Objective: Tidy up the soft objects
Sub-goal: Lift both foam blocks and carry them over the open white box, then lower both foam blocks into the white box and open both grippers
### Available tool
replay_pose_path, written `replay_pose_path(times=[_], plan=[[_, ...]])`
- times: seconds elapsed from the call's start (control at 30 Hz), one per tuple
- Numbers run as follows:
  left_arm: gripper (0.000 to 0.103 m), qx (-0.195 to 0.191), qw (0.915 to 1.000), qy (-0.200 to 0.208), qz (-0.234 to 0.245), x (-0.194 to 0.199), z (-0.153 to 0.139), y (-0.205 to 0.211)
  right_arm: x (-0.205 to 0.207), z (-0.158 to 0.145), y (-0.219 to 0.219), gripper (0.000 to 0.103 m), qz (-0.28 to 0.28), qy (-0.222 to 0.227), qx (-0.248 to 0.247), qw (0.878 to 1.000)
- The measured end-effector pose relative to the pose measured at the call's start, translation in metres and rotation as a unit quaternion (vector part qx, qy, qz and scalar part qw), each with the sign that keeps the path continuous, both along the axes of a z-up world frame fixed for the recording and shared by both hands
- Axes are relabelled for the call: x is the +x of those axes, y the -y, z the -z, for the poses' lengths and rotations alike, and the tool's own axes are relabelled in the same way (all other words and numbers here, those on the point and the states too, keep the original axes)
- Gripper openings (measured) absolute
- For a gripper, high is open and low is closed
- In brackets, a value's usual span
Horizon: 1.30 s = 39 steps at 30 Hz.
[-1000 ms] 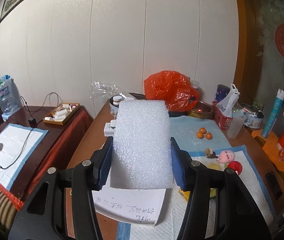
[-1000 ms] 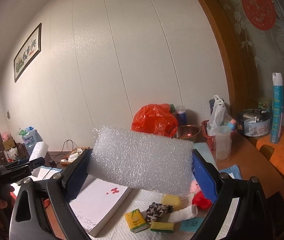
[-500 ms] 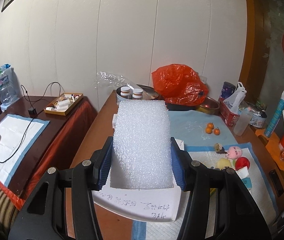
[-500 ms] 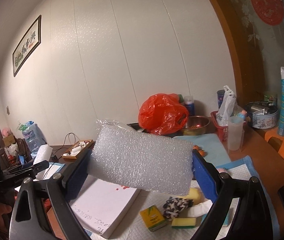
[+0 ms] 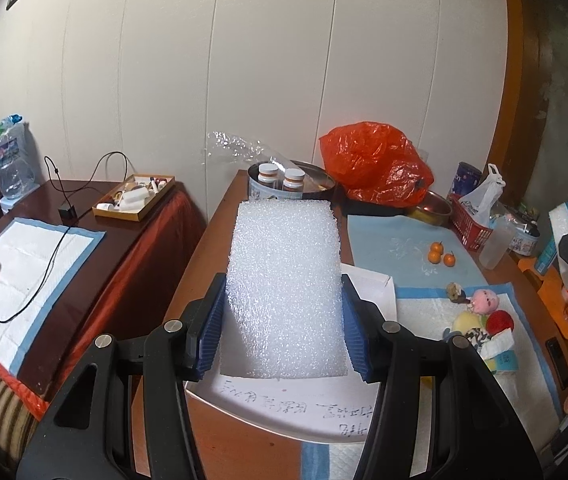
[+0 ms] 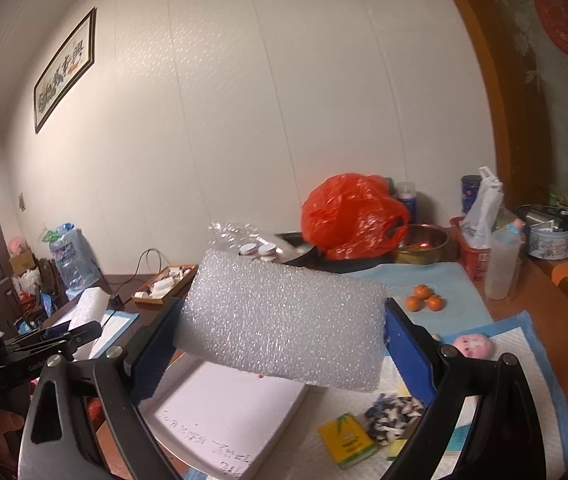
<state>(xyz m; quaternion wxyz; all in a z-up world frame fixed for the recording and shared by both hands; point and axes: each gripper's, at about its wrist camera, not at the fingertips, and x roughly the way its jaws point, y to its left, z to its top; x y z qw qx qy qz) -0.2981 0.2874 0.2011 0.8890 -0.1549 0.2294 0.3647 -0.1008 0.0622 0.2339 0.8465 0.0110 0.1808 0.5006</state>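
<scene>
Two grippers are each clamping a foam piece. Left gripper (image 5: 282,320) is squeezing a foam block (image 5: 284,288) at frame centre. Right gripper (image 6: 284,344) is pinching a foam slab (image 6: 284,316) lengthwise, above the white box (image 6: 228,416).

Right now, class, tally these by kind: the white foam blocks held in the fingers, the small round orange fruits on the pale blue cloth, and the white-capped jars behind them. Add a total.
White foam blocks: 2
Small round orange fruits: 3
White-capped jars: 2
Total: 7
</scene>
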Motion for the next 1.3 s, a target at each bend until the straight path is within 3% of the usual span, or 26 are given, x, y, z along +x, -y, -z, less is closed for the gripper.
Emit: replay_pose_path(times=[0.33,0.57,0.7,0.9,1.17,1.2,1.27,1.3], plan=[[0.053,-0.05,0.9971,-0.031,0.05,0.046,0.033,-0.059,-0.01,0.028,-0.072,0.095,-0.011,-0.013,-0.056,0.998],[0.053,-0.043,0.9953,-0.037,0.078,0.071,0.033,-0.086,-0.012,0.055,-0.118,0.095,-0.008,-0.046,-0.096,0.994],[0.053,-0.064,0.9936,-0.045,0.081,0.074,0.052,-0.101,-0.017,0.063,-0.135,0.095,-0.001,-0.045,-0.112,0.993],[0.053,-0.09,0.9882,-0.089,0.086,0.084,0.093,-0.116,-0.023,0.082,-0.161,0.095,0.002,-0.042,-0.146,0.988],[0.054,-0.148,0.9805,-0.1,0.081,0.085,0.134,-0.136,-0.03,0.117,-0.189,0.096,0.001,-0.054,-0.208,0.977],[0.056,-0.151,0.9802,-0.101,0.079,0.084,0.136,-0.139,-0.031,0.121,-0.192,0.096,0.003,-0.052,-0.214,0.975],[0.082,-0.154,0.9804,-0.098,0.075,0.081,0.138,-0.142,-0.033,0.127,-0.196,0.096,0.006,-0.054,-0.22,0.974],[0.084,-0.147,0.9823,-0.094,0.067,0.078,0.138,-0.142,-0.034,0.129,-0.197,0.096,0.007,-0.056,-0.219,0.974]])
